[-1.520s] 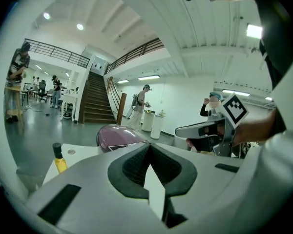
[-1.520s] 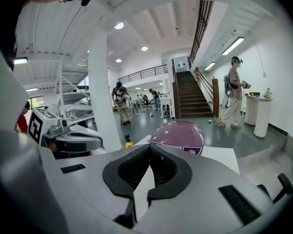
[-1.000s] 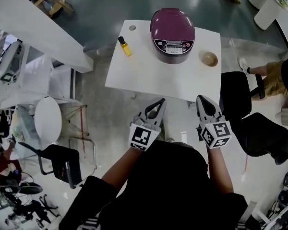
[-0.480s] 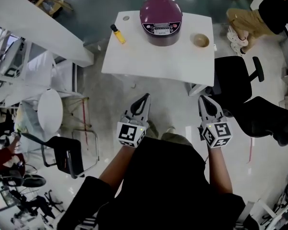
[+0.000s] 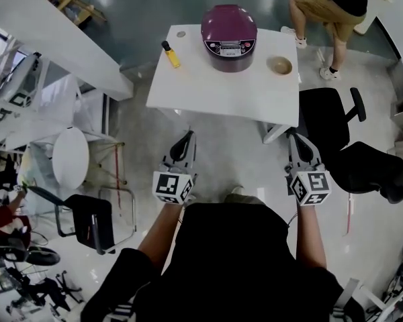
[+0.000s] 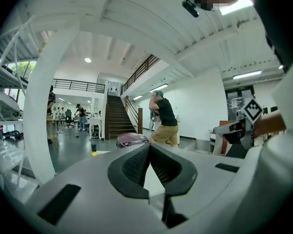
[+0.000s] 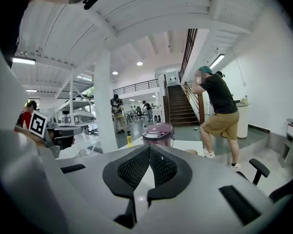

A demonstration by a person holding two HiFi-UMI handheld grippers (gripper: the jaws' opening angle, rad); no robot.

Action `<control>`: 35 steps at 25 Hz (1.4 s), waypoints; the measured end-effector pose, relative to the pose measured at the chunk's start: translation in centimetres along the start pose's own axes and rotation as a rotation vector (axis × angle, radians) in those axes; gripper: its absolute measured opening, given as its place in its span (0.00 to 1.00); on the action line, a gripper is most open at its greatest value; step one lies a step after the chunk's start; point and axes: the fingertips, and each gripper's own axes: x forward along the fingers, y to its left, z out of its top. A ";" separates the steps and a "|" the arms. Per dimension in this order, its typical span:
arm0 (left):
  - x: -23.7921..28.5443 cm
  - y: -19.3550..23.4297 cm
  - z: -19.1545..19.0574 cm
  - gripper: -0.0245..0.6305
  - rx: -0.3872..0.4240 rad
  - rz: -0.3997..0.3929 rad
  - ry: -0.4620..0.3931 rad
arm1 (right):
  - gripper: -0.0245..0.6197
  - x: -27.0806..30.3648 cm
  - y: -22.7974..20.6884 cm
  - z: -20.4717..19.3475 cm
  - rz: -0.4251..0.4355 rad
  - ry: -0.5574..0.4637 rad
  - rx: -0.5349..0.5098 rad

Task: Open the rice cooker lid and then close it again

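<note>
Rice cooker (image 5: 229, 37) is sitting lid-down at the far side of the white table (image 5: 215, 89), between a yellow bottle (image 5: 171, 54) on the left and a bowl (image 5: 279, 65) on the right. Left gripper (image 5: 187, 138) and right gripper (image 5: 294, 137) are hanging over floor nearer, jaws pressed together, gripping nothing.

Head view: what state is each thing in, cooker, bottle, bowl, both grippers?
rice cooker: lid closed, on the table.
yellow bottle: upright, capped.
bowl: upright, beside the cooker.
left gripper: shut, empty, short of the table.
right gripper: shut, empty.
</note>
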 end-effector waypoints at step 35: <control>-0.2 -2.1 2.1 0.04 0.059 -0.084 -0.059 | 0.04 -1.7 0.8 0.2 -0.070 0.023 -0.061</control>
